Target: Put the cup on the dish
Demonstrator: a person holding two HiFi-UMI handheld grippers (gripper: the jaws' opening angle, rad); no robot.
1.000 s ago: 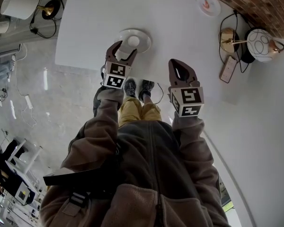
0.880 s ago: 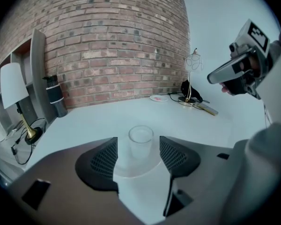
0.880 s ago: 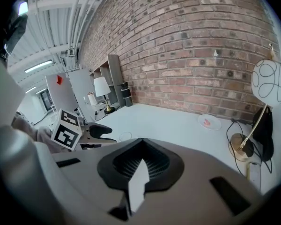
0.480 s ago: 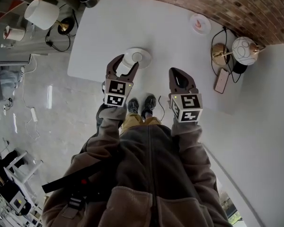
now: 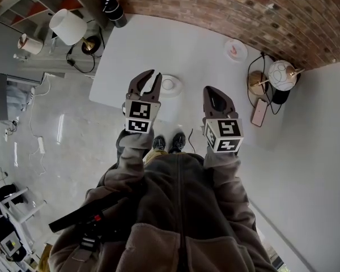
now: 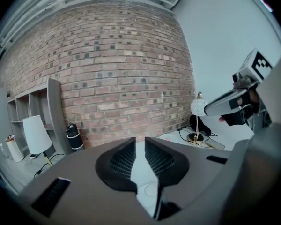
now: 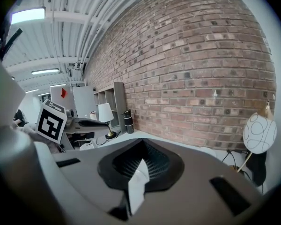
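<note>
Bright, even indoor light; wide-angle bending in every view.
Ceiling strip lights (image 7: 25,15) were seen as the source in the right gripper view, and pale glare streaks were laid across the glossy floor (image 5: 59,126). The brick wall (image 5: 215,10) was curved by the lens, the corners were darkened, and the white dish (image 5: 178,89) was perhaps washed out against the white table (image 5: 158,44).

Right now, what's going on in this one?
A person stands at a white table with a gripper in each hand. The cup sits on the dish near the table's front edge, so the placing looks done. Neither gripper touches it. The left gripper is held above, close to the dish. Its jaws have just been closing on nothing and are slightly apart. The right gripper is shut and empty.
</note>
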